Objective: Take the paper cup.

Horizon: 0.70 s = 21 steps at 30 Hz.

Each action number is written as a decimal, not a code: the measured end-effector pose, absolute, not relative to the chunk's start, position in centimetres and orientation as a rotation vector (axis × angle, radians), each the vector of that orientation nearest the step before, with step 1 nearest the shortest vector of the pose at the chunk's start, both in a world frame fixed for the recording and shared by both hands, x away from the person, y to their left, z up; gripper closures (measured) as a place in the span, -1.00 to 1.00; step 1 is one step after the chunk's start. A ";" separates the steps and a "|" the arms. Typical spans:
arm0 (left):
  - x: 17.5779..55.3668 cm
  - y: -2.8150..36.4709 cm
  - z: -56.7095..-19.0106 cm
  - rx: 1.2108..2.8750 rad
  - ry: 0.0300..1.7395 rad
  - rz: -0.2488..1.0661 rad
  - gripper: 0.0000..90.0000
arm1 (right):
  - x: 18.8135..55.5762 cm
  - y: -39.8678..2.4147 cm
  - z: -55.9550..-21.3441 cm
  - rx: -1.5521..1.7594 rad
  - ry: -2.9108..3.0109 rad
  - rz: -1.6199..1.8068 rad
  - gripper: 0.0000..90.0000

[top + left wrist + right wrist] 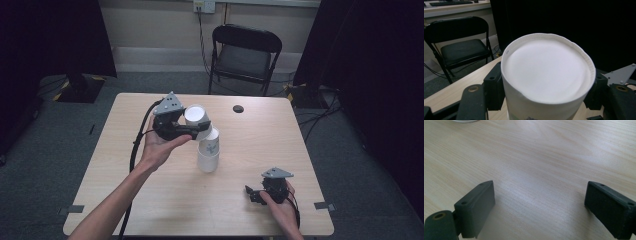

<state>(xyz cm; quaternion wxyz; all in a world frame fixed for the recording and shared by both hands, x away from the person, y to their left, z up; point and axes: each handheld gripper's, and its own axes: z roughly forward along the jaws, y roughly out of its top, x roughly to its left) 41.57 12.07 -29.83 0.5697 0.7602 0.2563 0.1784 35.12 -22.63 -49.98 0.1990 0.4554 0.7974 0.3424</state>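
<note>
A white paper cup is held upside down by the left gripper. The cup is tilted, and its flat bottom is turned up toward the high camera. In the left gripper view, the cup is seen squeezed between the two black jaws, one on each side of its wall. So the left tongs are clamped on the cup. The cup is lifted above the wooden table, near the table's middle.

Just under the held cup, a stack of cups is stood upside down on the table. A small blue mark is seen on its side. The held cup is right at the top of the stack. It cannot be told if the two are touching.

The right gripper is kept low near the front right corner of the table, well apart from the cups. In the right gripper view, its jaws are spread wide apart, and bare wood is seen between them.

A black folding chair is placed behind the table. A small dark round thing is seen lying near the table's far edge.
</note>
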 end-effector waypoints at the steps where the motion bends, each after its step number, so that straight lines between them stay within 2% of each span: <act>1: 41.6 12.1 -29.8 1.785 0.602 0.419 -0.25 | 35.1 -22.6 -50.0 1.274 2.230 0.958 -0.80; 14: 40.8 15.6 -30.7 1.774 0.666 0.411 -0.26 | 35.1 -22.6 -50.0 1.273 2.230 0.958 -0.80; 21: 40.3 16.5 -32.6 1.790 0.710 0.400 -0.26 | 35.1 -22.6 -50.0 1.274 2.230 0.957 -0.80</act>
